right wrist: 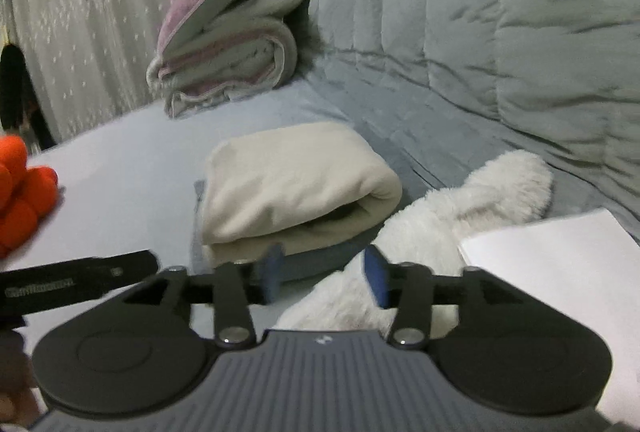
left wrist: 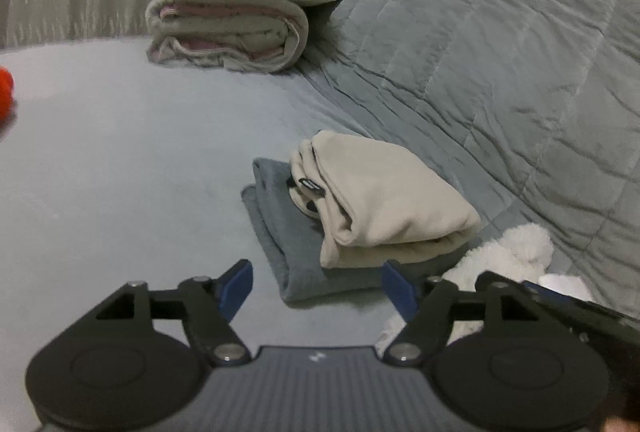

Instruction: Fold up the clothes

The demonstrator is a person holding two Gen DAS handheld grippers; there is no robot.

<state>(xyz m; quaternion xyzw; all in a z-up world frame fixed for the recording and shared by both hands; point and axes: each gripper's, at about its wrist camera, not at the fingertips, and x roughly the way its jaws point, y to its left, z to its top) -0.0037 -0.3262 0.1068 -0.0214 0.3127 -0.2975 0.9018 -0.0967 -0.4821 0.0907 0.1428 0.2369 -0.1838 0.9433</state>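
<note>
A: Where is the folded beige garment (left wrist: 384,200) seen?
B: At twelve o'clock beyond the left gripper (left wrist: 316,288), which is spread wide and empty.
A: And the right gripper (right wrist: 324,276)?
B: Parted, nothing held; white fluffy garment (right wrist: 460,216) at one o'clock.

Both wrist cameras sit low over the bed, looking forward along their fingers toward the quilt (left wrist: 500,52). Both take in the folded beige garment (left wrist: 384,200), close up, and the rolled blanket (right wrist: 224,68) behind; the right view is perhaps nearer.
</note>
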